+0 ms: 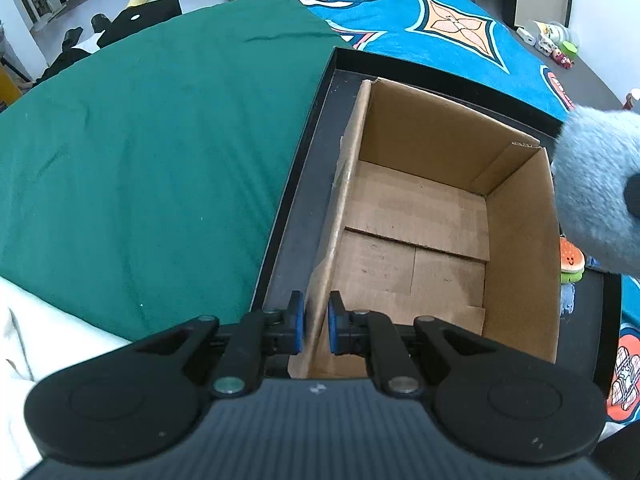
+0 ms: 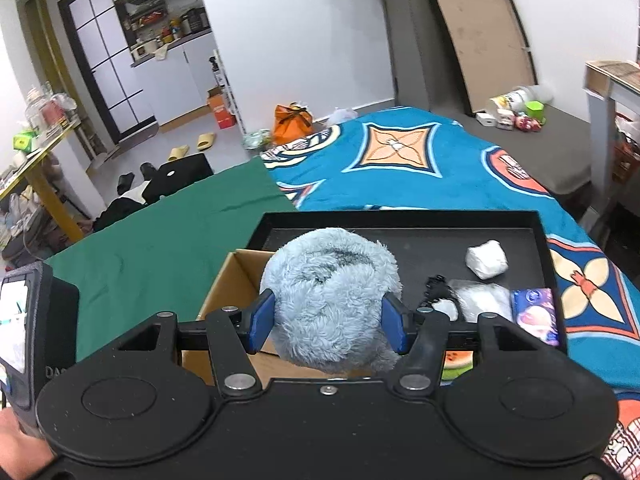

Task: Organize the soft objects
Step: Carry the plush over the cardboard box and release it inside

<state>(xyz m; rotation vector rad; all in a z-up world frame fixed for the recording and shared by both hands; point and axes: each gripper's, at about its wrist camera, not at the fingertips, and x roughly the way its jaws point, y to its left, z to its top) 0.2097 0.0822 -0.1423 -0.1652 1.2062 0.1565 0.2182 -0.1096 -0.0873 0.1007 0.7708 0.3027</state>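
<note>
An open, empty cardboard box (image 1: 420, 216) stands in a black tray (image 1: 296, 208) on the bed. My left gripper (image 1: 316, 322) is shut on the box's near left wall. My right gripper (image 2: 328, 316) is shut on a fluffy blue plush toy (image 2: 332, 296) and holds it above the box's right edge (image 2: 236, 276); the toy also shows at the right of the left wrist view (image 1: 600, 184). In the tray to the right of the box lie a white soft lump (image 2: 486, 259), a grey-white furry item (image 2: 476, 300) and a purple packet (image 2: 536, 314).
A burger-shaped plush (image 1: 572, 266) lies just right of the box. The tray rests on a green cloth (image 1: 152, 152) and a blue patterned blanket (image 2: 404, 160). Beyond the bed are floor clutter, slippers (image 2: 192, 146) and an orange bag (image 2: 292, 122).
</note>
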